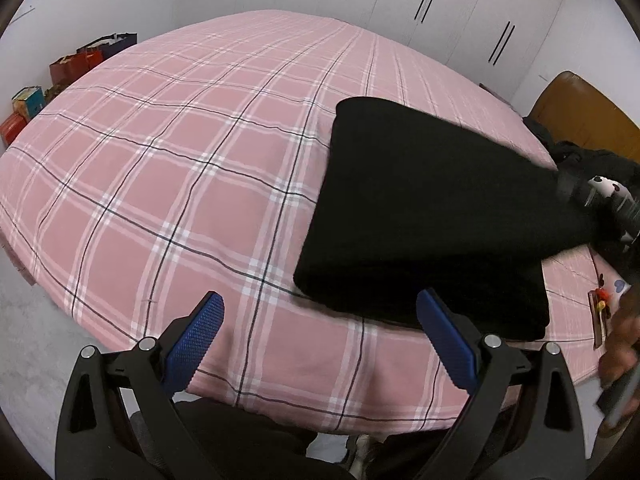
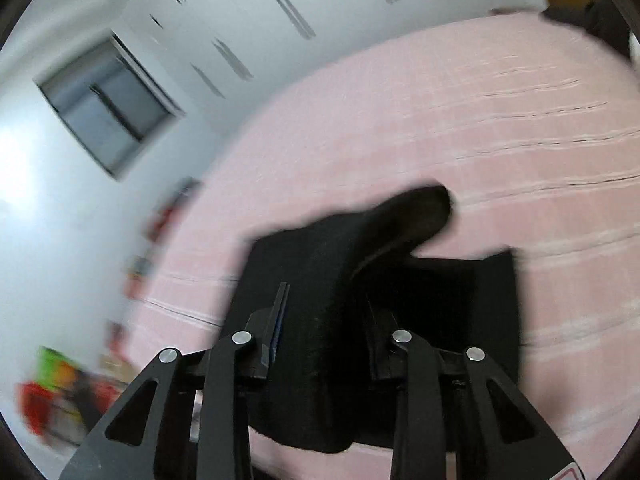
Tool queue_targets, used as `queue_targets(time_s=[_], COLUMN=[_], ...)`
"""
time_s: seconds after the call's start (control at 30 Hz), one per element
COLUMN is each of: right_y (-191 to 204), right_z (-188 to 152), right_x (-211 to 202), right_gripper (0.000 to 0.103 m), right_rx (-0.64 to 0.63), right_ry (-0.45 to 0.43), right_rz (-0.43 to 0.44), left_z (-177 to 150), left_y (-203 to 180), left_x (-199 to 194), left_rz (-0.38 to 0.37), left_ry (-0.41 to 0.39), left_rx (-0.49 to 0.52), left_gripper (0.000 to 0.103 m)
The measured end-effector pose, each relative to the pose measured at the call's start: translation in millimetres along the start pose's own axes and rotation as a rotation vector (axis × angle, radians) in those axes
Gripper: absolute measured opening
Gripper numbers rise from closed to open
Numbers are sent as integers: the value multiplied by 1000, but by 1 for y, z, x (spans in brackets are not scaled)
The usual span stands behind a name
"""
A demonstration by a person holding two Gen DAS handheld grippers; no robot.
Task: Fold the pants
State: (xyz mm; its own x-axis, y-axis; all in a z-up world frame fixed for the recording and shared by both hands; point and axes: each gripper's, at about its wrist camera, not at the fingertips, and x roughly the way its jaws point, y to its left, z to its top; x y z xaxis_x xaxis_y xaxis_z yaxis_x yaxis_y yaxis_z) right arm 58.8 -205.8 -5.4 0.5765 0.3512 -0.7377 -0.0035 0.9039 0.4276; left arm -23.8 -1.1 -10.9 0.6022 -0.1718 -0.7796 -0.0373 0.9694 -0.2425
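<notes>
Black pants (image 1: 420, 208) lie folded on the right side of a pink plaid bed (image 1: 180, 160). My left gripper (image 1: 320, 300) hovers open just before the pants' near left corner, its blue pads (image 1: 200, 340) wide apart with nothing between them. At the right edge of the left wrist view, my right gripper (image 1: 564, 188) lifts the top layer of the pants. The right wrist view is blurred: black cloth (image 2: 320, 360) bunches between the fingers of the right gripper (image 2: 328, 304), which is shut on it, and a fold curls up above the bed (image 2: 480, 120).
White wardrobe doors (image 1: 440, 0) line the far wall. Bags and boxes (image 1: 72, 68) stand on the floor at the far left. A pile of dark clothes (image 1: 580, 156) lies by the wooden headboard (image 1: 580, 108). A small flat object (image 1: 598, 312) and a hand (image 1: 624, 340) are at the right edge.
</notes>
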Motion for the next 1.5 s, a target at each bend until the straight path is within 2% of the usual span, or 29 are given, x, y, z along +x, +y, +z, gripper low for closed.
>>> queue_targets(time_s=[0.07,0.13,0.23,0.3,0.33,0.43,0.47,0.53,0.67,0.7,0.77,0.87,0.9,0.97,1.03,1.17,1.2,1.23,1.27,1.3,1.33,1.37,1.4,1.43,1.5], right_y=[-22,-36,-37,-38,-36,-44,-55,-50,-25,-25,-35,-41,-37,-22,7,52,51,43,27,0,-16,-20,-15,2,36], right_z=[-17,-28,-28,-21,-16,-11,-2,2,5,0,-12,-21,-23,-20,-9,17,24,28,32,38,43,44,46,44,37], right_x=[26,19,1,3,9,21,17,25,-8,-6,6,-22,-36,-48,-47,0,24,43,59,68,63,57,45,33,31], right_gripper=[32,37,37,45,59,61,53,17,16,17,29,30,30,29,29,25,25,25,9,2,0,0,2,11,11], right_rx=[56,145,193,188,181,159,161,162,83,62,42,132,140,118,34,-91,-108,-101,-65,51,171,221,224,165,46], right_ry=[116,75,-5,3,18,38,51,86,-7,-7,42,-44,-80,-98,-75,57,96,121,133,129,118,107,73,50,93], right_rz=[-62,22,41,48,34,33,43,56,44,4,-129,-76,-51,14,80,160,111,27,-60,-20,20,40,70,89,143], left_z=[0,-2,-4,-3,-3,-4,-5,-5,-5,-5,-3,0,1,5,9,8,7,6,5,4,3,2,2,2,4], left_y=[-3,-7,-9,-10,-10,-14,-15,-17,-17,-17,-16,-16,-15,-11,-7,-6,-8,-11,-13,-15,-16,-17,-17,-18,-19], left_x=[0,-2,-4,-3,-1,-1,-2,-2,-2,-2,1,4,3,3,6,11,10,9,7,7,7,7,7,7,8], left_rz=[0,-2,-2,-2,-5,-6,-5,-1,2,2,1,-3,-1,-4,-14,-13,-5,7,20,25,25,23,20,12,3], left_ry=[0,-2,-7,-4,0,-1,-3,-6,-7,-5,2,11,6,-7,0,19,12,3,-6,-9,-10,-9,-10,-12,-11], left_rx=[13,27,33,32,31,43,48,55,59,58,54,50,47,21,-24,-52,-37,-21,-1,10,23,30,34,39,40], left_gripper=[95,95,95,95,95,95,95,95,95,95,95,95,95,95,95,95,95,95,95,95,95,95,95,95,95])
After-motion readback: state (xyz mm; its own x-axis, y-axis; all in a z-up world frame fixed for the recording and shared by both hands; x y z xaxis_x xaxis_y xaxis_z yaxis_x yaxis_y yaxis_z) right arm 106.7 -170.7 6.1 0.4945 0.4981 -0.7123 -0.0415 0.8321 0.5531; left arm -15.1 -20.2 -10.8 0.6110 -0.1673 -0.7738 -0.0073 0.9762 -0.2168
